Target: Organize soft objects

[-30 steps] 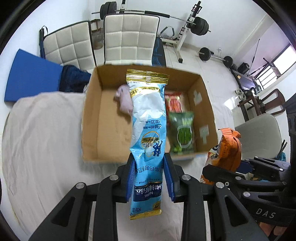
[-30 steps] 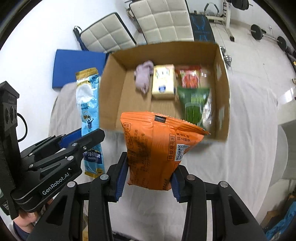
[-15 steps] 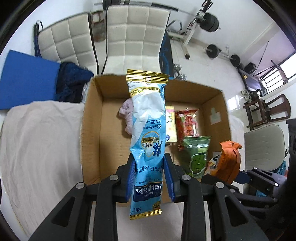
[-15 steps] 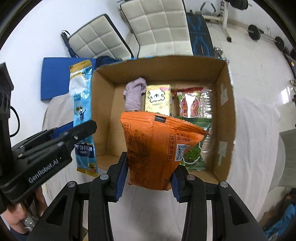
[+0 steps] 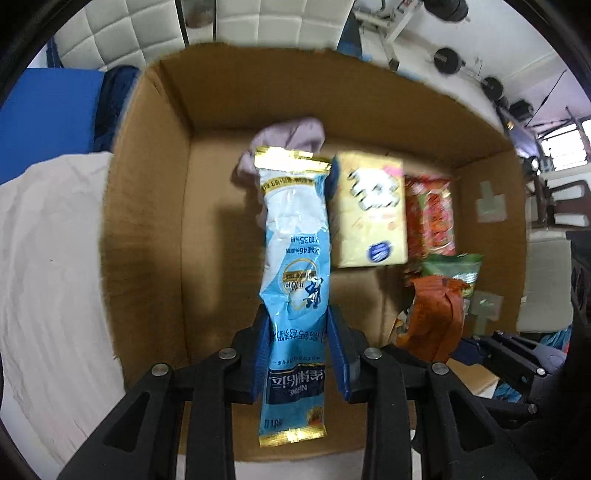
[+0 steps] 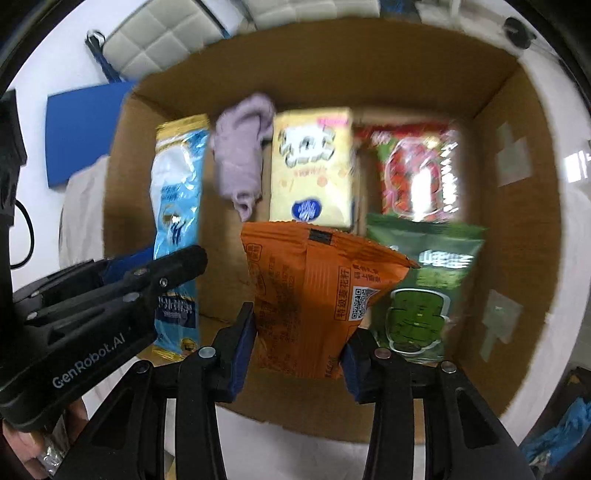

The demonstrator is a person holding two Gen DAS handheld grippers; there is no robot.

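My left gripper (image 5: 298, 350) is shut on a long light-blue milk-powder pouch (image 5: 293, 266), which hangs over the left part of an open cardboard box (image 5: 147, 206). My right gripper (image 6: 299, 354) is shut on an orange snack bag (image 6: 314, 291) low inside the same box (image 6: 524, 236). On the box floor lie a lilac cloth (image 6: 240, 155), a yellow tissue pack (image 6: 314, 166), a red snack bag (image 6: 417, 173) and a green snack bag (image 6: 421, 291). The left gripper with its blue pouch (image 6: 177, 206) shows at the left of the right wrist view.
The box stands on a white sheet (image 5: 48, 258). Behind it are a blue mat (image 5: 40, 122), dark blue fabric (image 5: 114, 96) and white padded chairs (image 5: 122, 33). Weight plates and a bench (image 5: 447, 55) fill the far right floor.
Both grippers have sunk and moved forward over the box, so the box now fills each view. The blue pouch and the orange bag stay gripped as before.
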